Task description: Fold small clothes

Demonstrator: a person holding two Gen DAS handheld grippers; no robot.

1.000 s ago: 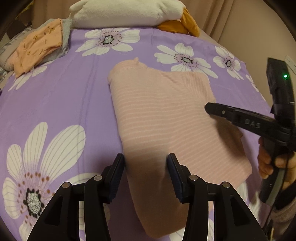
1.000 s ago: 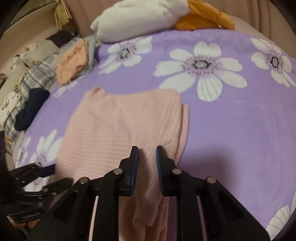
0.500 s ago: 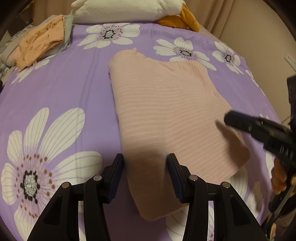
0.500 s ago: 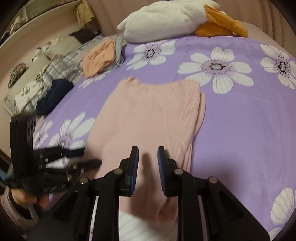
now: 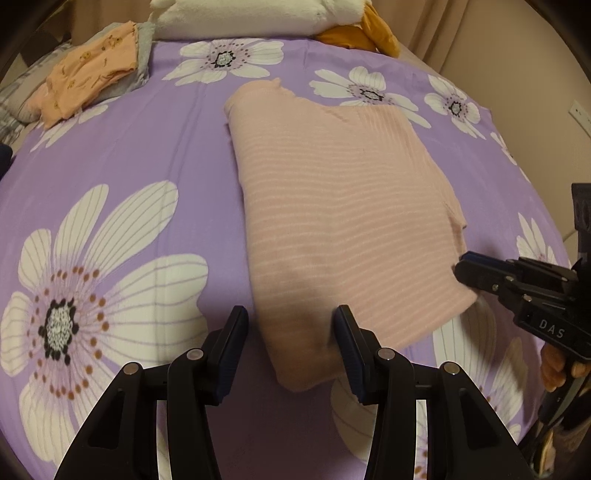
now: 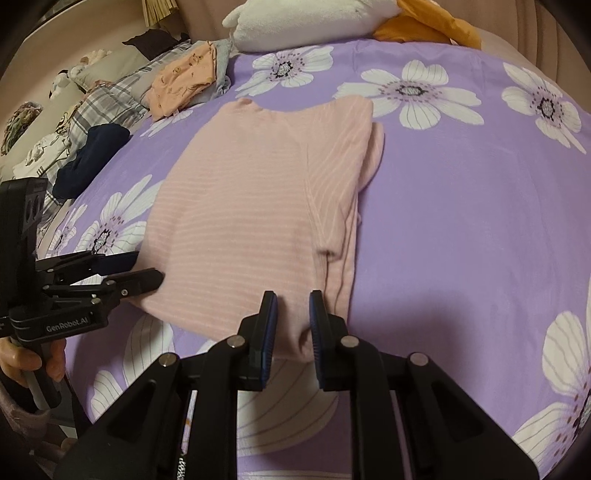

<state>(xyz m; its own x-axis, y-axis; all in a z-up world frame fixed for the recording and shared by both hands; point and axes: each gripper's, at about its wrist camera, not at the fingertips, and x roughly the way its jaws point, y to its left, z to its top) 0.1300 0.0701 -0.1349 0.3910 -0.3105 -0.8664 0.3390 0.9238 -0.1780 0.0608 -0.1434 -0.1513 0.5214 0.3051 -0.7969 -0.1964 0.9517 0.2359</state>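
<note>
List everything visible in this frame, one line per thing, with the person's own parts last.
Pink striped top: one, pale pink, partly folded, mid-bed.
Bedsheet: one, purple with white flowers.
Orange printed garment: one, folded on grey cloth, far left.
Plush toy: one, white and orange, head of bed.
Dark blue garment: one, left edge.
Plaid cloth: one, grey.
Left gripper: black, open around the top's near corner.
Right gripper: black, jaws narrow, hem between them.

I see the pink top [image 5: 340, 221] lying flat on the purple flowered bed [image 5: 147, 155], folded lengthwise into a long panel with faint pale stripes. One side is turned over the body, its ribbed layer running along the right edge in my right view, and the collar end points toward the pillows.
</note>
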